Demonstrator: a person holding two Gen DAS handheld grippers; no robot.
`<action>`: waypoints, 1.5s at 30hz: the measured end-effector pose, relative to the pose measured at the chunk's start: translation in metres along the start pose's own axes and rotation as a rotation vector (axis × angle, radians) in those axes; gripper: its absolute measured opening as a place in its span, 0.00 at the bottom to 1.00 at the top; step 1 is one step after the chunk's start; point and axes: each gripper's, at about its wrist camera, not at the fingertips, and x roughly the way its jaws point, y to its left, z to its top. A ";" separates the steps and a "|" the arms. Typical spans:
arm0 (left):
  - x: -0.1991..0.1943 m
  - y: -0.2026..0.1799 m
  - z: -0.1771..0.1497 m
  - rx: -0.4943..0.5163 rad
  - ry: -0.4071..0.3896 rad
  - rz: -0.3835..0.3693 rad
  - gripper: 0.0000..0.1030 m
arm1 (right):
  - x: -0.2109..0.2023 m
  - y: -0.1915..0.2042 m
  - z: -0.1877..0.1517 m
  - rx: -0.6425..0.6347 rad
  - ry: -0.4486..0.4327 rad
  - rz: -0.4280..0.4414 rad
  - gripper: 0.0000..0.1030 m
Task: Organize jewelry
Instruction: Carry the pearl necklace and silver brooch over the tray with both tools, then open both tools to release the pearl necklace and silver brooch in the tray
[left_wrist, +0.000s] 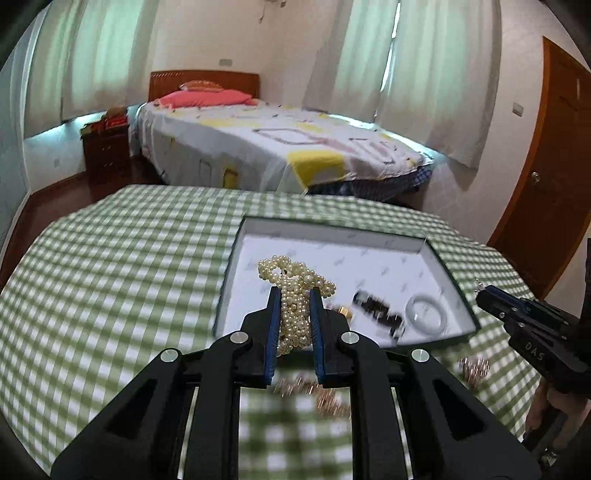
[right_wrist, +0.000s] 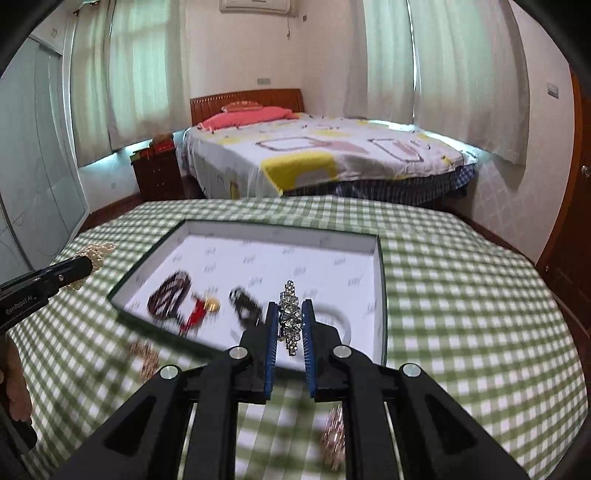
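Note:
My left gripper (left_wrist: 293, 295) is shut on a bunched pearl necklace (left_wrist: 291, 284) and holds it above the near left part of a shallow white-lined box (left_wrist: 332, 230). My right gripper (right_wrist: 290, 308) is shut on a rhinestone hair clip (right_wrist: 290, 317) above the box's near edge (right_wrist: 258, 227). In the box lie a dark bead bracelet (right_wrist: 168, 293), a red and gold piece (right_wrist: 203, 308), a black piece (right_wrist: 243, 302) and a white bangle (left_wrist: 424, 310). The right gripper also shows at the right of the left wrist view (left_wrist: 484, 295).
The box sits on a table with a green checked cloth (left_wrist: 129, 258). Gold-coloured jewelry lies blurred on the cloth in front of the box (left_wrist: 325, 398) (left_wrist: 474, 367) (right_wrist: 146, 358). A bed (right_wrist: 332, 155), a nightstand and a wooden door stand beyond.

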 end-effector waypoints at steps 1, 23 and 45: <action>0.005 -0.003 0.006 0.005 -0.005 -0.005 0.15 | 0.004 -0.002 0.006 -0.002 -0.010 -0.002 0.13; 0.183 0.005 0.035 -0.027 0.303 0.003 0.15 | 0.130 -0.045 0.027 -0.007 0.192 -0.021 0.13; 0.175 0.009 0.031 -0.028 0.308 0.013 0.55 | 0.130 -0.042 0.024 -0.015 0.206 -0.019 0.36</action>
